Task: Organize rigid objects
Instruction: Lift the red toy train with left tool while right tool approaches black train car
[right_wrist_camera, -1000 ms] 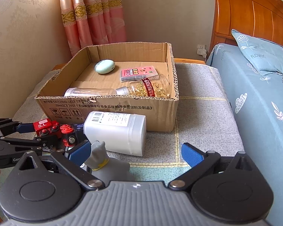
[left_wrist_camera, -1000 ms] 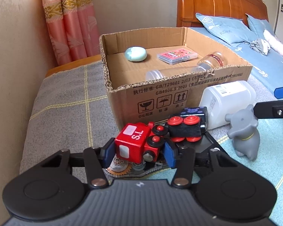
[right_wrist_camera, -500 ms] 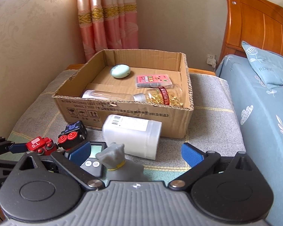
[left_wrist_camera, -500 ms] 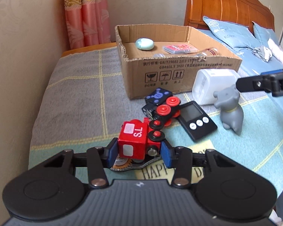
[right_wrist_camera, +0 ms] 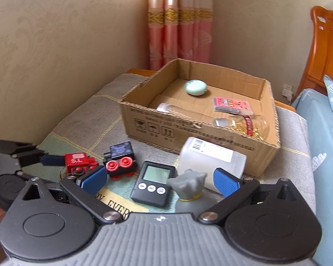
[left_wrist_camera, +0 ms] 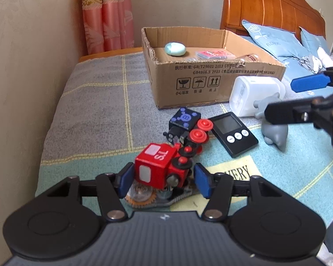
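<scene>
1. The left gripper (left_wrist_camera: 163,178) sits at the lower centre of the left wrist view, its jaws opening around the red toy engine (left_wrist_camera: 161,166). The right blue pad stands clear of the toy; the left pad is at its side – whether it touches I cannot tell.
2. The red toy engine, marked "S.L", rests on a round gear-patterned disc (left_wrist_camera: 148,196) lying on the bedspread (left_wrist_camera: 95,115).
3. Just above it in the frame lies a black toy wagon (left_wrist_camera: 185,124) with red wheels, tipped on its side and close to the engine.
4. To the right of the wagon a black digital timer (left_wrist_camera: 233,134) lies flat, screen up.
5. The right gripper (right_wrist_camera: 159,180) is wide open in the lower half of the right wrist view and holds nothing; a grey animal figurine (right_wrist_camera: 189,189) stands between its fingers, nearer the right pad – no contact visible.
6. A white plastic jar (right_wrist_camera: 211,157) lies on its side against the front wall of the cardboard box (right_wrist_camera: 188,133).
7. Inside the box: a pale green oval case (right_wrist_camera: 195,87), a pink card pack (right_wrist_camera: 233,106) and a clear bottle of yellow capsules (right_wrist_camera: 246,124).
</scene>
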Motion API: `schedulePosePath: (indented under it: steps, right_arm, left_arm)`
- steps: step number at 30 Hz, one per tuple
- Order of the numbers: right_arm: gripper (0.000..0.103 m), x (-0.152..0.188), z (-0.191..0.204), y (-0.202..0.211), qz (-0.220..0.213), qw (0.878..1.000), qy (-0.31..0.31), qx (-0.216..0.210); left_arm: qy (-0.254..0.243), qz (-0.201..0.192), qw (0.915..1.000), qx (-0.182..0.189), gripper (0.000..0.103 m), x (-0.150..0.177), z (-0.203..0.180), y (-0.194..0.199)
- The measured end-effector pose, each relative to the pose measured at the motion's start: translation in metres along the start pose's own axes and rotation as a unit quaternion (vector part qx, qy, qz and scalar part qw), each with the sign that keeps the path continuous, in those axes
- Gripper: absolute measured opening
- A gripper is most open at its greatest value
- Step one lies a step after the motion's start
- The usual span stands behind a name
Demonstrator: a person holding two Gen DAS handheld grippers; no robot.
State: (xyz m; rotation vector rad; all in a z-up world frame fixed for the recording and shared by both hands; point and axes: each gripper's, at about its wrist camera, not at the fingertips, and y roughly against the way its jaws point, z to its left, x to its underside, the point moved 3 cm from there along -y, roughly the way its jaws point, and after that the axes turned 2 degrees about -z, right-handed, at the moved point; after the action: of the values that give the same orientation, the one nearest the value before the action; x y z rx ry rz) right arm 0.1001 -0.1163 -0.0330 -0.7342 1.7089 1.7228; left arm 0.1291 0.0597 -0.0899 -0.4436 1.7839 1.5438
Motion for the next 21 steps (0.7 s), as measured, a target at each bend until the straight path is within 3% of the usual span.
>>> schedulePosePath:
  steps: [11, 21]
  right_arm:
    - [0.103, -0.004, 0.030, -0.019, 0.010, 0.993, 0.100, -0.063]
    - [0.103, -0.004, 0.053, -0.044, 0.024, 0.975, 0.199, -0.095]
  left_arm:
    - [-0.008, -0.009, 0.9998, -0.015, 0.067, -0.011, 0.013, -0.007]
    - [0.050, -0.002, 0.9969, -0.061, 0.067, -0.017, 0.049, -0.018]
